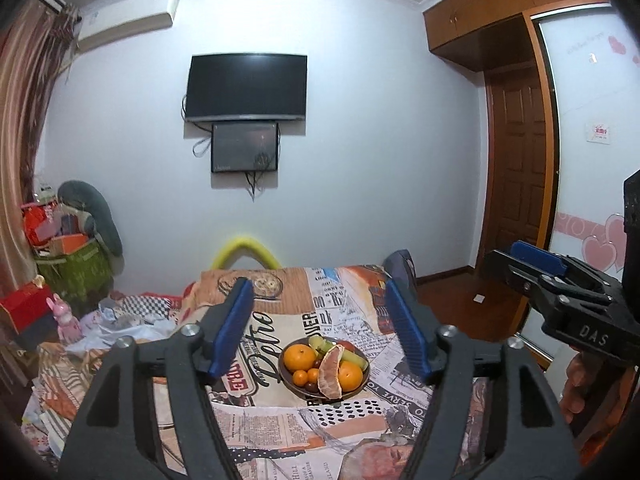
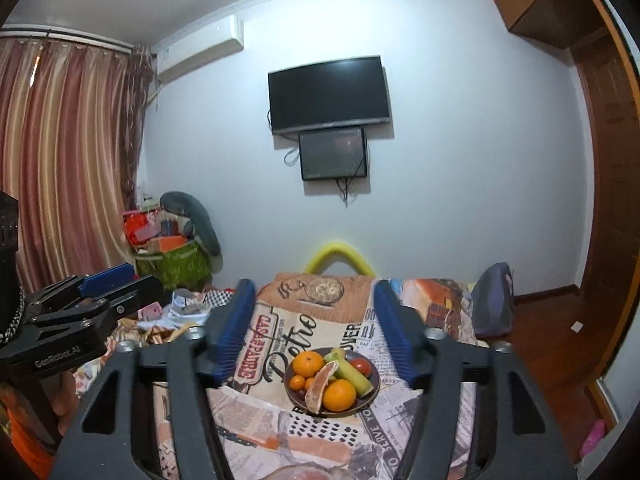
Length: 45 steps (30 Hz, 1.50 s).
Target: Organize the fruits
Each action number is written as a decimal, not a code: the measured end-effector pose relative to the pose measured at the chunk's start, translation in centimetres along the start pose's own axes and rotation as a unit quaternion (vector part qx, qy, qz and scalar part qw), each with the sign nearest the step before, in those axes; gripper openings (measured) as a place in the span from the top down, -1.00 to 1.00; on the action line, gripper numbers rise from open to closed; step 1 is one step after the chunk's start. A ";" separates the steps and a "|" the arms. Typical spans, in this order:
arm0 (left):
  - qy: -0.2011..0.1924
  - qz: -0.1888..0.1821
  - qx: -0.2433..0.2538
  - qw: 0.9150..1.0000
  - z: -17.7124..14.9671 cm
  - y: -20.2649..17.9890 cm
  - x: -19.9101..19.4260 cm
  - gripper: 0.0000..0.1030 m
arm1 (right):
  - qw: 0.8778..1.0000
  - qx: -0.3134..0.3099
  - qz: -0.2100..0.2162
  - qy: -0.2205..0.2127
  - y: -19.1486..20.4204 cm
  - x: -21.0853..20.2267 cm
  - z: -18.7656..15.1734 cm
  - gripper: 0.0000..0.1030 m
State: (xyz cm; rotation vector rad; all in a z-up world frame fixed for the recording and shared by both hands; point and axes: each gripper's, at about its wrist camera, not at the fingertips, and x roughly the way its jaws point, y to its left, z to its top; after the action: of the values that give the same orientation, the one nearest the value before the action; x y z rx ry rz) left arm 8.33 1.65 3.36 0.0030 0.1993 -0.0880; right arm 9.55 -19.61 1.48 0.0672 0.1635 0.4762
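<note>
Left wrist view, your left gripper (image 1: pixel 320 328) with jaws apart and nothing between them, your right gripper (image 2: pixel 316 328) likewise spread and empty, both raised above the table (image 1: pixel 280 412), fruit plate (image 1: pixel 289 381) resting on the printed cloth, oranges (image 1: pixel 299 357) inside.

Both wrist views sit raised, side by side, facing roughly level past the dark round fruit-filled bowl (image 1: pixel 360 384) (image 2: pixel 374 390); both share it, left view slightly leftward.
</note>
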 end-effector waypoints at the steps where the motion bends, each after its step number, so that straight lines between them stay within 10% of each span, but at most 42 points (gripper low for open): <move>1: -0.002 0.001 0.000 1.000 -0.1 0.0 -0.3 -0.52 | 1.000 -0.001 -0.001 -0.002 0.0 -0.2 -0.1 -0.34; 12: -0.007 0.008 -0.008 1.000 -0.5 0.0 -1.8 -0.95 | 0.999 -0.009 -0.031 -0.017 0.9 -1.4 -0.8 -0.98; 45: -0.005 0.010 -0.011 1.000 -1.3 -0.1 -2.0 -0.99 | 0.999 -0.014 -0.041 -0.017 0.7 -3.3 -1.7 -1.00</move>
State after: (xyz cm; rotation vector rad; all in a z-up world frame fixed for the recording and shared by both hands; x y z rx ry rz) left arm 6.09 1.72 2.49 -0.0169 0.1902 -0.0656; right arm 6.06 -20.45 0.30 0.0401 0.1260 0.3946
